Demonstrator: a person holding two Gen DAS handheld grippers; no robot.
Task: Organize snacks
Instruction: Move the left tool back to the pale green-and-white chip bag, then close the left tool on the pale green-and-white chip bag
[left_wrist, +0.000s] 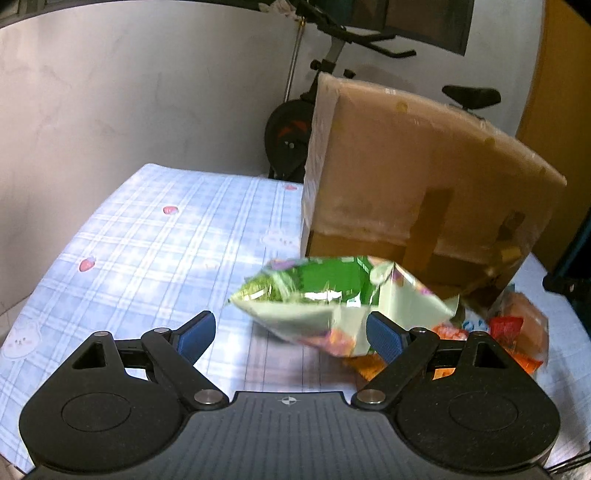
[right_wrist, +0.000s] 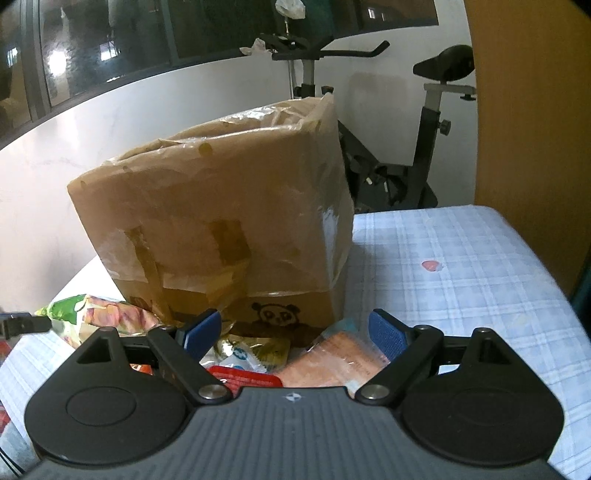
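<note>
Foil-shiny and puffed, the green snack bag (left_wrist: 332, 295) sits just in front of the cardboard box (left_wrist: 417, 184), apparently lifted off the checked worktop (left_wrist: 166, 240) – though what holds it there I cannot tell. The left claw (left_wrist: 290, 332) stands apart, its right pad beside the bag's lower corner, not clamped. Such a bag should be light, crackly, slippery and easily crushed – best pinched at a flat sealed edge, not the belly. The right claw (right_wrist: 295, 332) is apart too, over a small heap at the box's foot: an orange packet (right_wrist: 332, 354), a red one (right_wrist: 243, 376), a gold one (right_wrist: 266, 349), a blue-and-white one (right_wrist: 240, 356). Counted: one box, one green bag, at least four small packets, the heap partly hidden
</note>
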